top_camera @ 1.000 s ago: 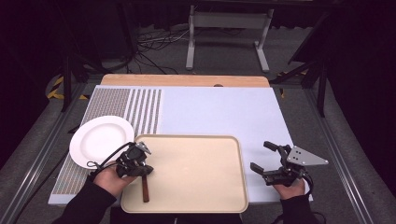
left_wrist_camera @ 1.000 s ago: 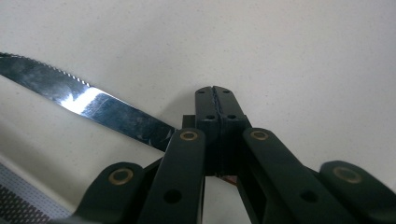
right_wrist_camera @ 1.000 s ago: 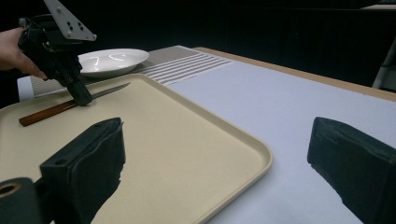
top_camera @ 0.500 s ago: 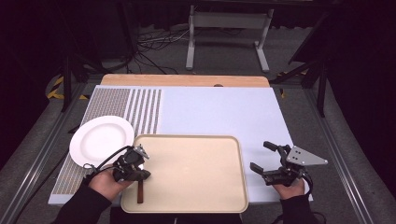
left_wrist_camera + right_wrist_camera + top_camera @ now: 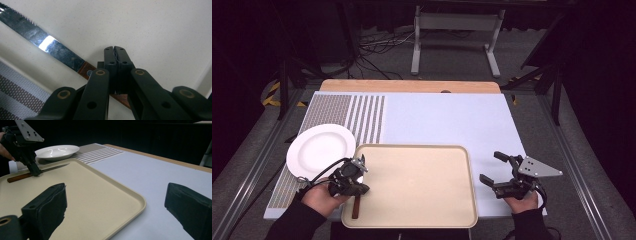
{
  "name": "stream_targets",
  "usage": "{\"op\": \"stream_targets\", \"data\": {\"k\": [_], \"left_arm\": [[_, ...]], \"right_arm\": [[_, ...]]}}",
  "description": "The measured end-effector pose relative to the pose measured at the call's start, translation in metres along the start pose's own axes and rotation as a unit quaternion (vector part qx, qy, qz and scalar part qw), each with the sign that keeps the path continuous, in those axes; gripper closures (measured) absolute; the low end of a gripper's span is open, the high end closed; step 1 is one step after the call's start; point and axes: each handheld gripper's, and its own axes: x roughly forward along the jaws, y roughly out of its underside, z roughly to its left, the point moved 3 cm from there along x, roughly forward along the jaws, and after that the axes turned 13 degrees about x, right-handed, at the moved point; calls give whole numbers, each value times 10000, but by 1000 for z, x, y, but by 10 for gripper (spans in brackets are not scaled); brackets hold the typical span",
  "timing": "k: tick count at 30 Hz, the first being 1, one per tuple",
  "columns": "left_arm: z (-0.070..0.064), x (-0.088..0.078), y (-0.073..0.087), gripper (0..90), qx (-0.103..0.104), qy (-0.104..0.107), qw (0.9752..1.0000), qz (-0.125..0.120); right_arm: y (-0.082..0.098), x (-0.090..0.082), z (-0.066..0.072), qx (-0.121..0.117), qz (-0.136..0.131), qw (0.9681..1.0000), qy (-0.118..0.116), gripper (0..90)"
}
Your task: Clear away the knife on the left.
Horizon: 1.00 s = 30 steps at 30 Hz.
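Observation:
A knife (image 5: 356,205) with a brown wooden handle and a serrated blade (image 5: 50,47) lies near the left edge of the beige tray (image 5: 422,187). My left gripper (image 5: 356,191) points down at it. Its jaws (image 5: 115,50) are closed together over the handle just behind the blade. The right gripper view shows that left gripper (image 5: 35,173) meeting the knife (image 5: 50,168) at the same spot. My right gripper (image 5: 492,167) rests on the pale table to the right of the tray. It is open, with nothing between its fingers (image 5: 50,205).
A white plate (image 5: 319,147) sits on the striped mat just beyond the tray's far-left corner and also appears in the right gripper view (image 5: 56,151). The pale blue table surface (image 5: 447,117) stretches beyond the tray. A metal stand (image 5: 454,22) is on the floor past the table.
My left gripper and the knife have shifted slightly left toward the tray's left edge. The right gripper has stayed still.

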Motion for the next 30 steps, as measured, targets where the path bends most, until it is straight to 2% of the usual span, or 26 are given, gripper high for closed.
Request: {"op": "stream_targets", "data": {"k": [2, 4, 8, 11, 12, 13, 15, 17, 20, 21, 22, 23, 25, 27, 30], "left_arm": [[0, -1, 1, 867, -18, -8, 10000, -1], [1, -5, 1, 844, -20, -28, 9999, -120], [0, -16, 0, 645, 3, 49, 9989, -471], [0, -27, -1, 485, -6, -2, 9966, -819], [0, -27, -1, 417, -6, -2, 9966, -819], [1, -28, -1, 417, 15, -20, 9958, -914], [2, -35, -1, 322, -59, -19, 9932, -1161], [3, -40, 0, 265, -40, -54, 9915, -1297], [3, -48, 3, 225, 2, -78, 9889, -1484], [3, -52, 6, 198, 24, -184, 9872, -1585], [3, -54, 7, 181, 6, -184, 9862, -1643], [5, -58, 9, 172, 41, -238, 9841, -1761], [5, -62, 13, 143, 14, -301, 9813, -1901], [8, -66, 17, 104, 55, -437, 9781, -2033], [10, -70, 24, 65, 48, -509, 9750, -2165]], "right_arm": [[0, 0, 0, -10, -8, 10000, -19, 50], [0, 0, 0, -1, -20, 10000, -15, 50], [-1, 2, 0, -2, -1, 10000, -11, 50], [0, 3, 0, -2, 39, 10000, -13, 50], [0, 3, 0, -2, 39, 10000, -13, 50], [-1, 2, 0, -24, 6, 10000, -15, 50], [-1, 1, 0, -32, -25, 10000, 16, 48], [-1, 1, 0, -26, -39, 10000, 33, 46], [-1, 0, 0, -35, -44, 10000, 37, 46], [-1, 0, 0, -35, -43, 10000, 41, 45], [-1, 0, 0, -32, -42, 10000, 40, 45], [-1, 0, 0, -34, -42, 10000, 42, 45], [-1, 0, 0, -31, -47, 10000, 41, 45], [-1, 0, 0, -26, -44, 10000, 43, 45], [-1, 0, 0, -20, -44, 10000, 49, 44]]}}
